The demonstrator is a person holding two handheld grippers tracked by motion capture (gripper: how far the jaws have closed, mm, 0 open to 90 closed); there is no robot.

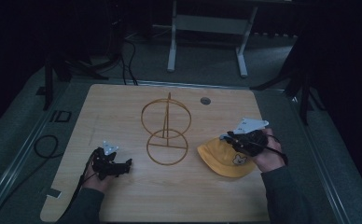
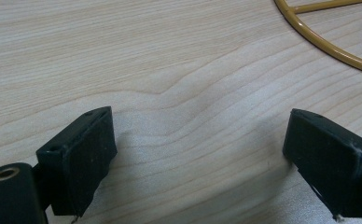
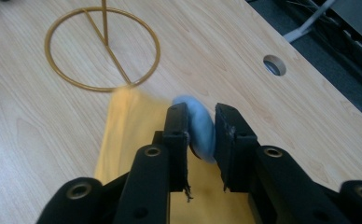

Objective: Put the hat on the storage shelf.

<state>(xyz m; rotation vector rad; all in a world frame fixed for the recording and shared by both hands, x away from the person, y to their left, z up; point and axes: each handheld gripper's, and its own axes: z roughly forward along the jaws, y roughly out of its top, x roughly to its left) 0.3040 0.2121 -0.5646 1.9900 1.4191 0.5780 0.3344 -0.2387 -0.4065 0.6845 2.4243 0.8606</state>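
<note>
High view, right gripper [image 1: 231, 139]: clamped on pale blue trim of yellow fabric bucket hat [image 1: 226, 161], lying on wooden table [image 1: 123, 107].
Left gripper [image 2: 198, 154]: wide apart, holding nothing.
Gold wire stand [image 1: 166, 128]: beyond, upright.
Risk: thin pinch slipping; swinging hat toppling stand.

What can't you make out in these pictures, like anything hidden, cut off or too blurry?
- Yellow hat: in the high view the right gripper and hand cover its right side; in the right gripper view it is blurred.
- Pale blue part between the right jaws: what it is on the hat is unclear.
- Gold wire stand: cut off by the left gripper view's edge.
</note>
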